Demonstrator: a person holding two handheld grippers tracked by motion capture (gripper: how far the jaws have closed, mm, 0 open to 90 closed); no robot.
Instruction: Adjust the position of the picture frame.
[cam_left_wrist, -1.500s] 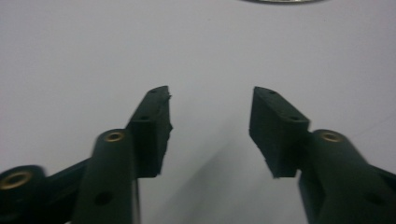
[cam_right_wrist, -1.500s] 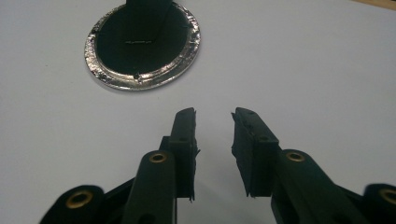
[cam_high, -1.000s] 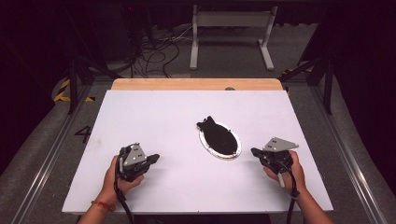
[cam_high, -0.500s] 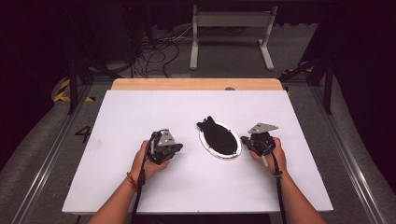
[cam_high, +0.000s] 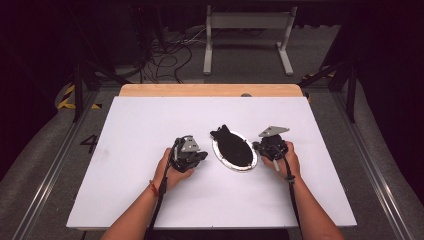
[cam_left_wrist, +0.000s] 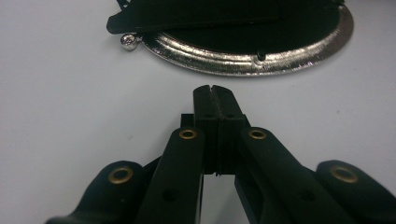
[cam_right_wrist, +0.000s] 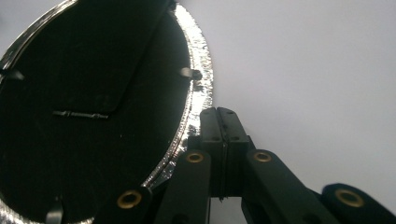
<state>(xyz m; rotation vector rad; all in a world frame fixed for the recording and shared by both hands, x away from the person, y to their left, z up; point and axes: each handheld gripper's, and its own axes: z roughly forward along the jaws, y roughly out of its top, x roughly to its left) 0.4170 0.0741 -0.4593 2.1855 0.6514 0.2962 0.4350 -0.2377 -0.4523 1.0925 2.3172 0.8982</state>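
An oval black plaque with a shiny silver rim (cam_high: 234, 149) lies flat near the middle of the white table (cam_high: 130, 130); a black stand flap sticks out at its far end. My left gripper (cam_high: 199, 156) sits just left of it, jaws pressed together with nothing between them. In the left gripper view the closed tips (cam_left_wrist: 214, 91) point at the silver rim (cam_left_wrist: 243, 58), a short gap away. My right gripper (cam_high: 257, 146) is at the plaque's right edge, also shut and empty. In the right gripper view its tips (cam_right_wrist: 217, 113) rest right beside the rim (cam_right_wrist: 196, 93).
A wooden strip (cam_high: 210, 90) runs along the table's far edge. Beyond it stand a white metal frame (cam_high: 247, 30) and loose cables (cam_high: 165, 60) on the dark floor. Metal rails (cam_high: 370, 170) flank the table on both sides.
Both hands have moved inward and forward from the table's near corners, closing in on the plaque from either side. The plaque itself has stayed in place.
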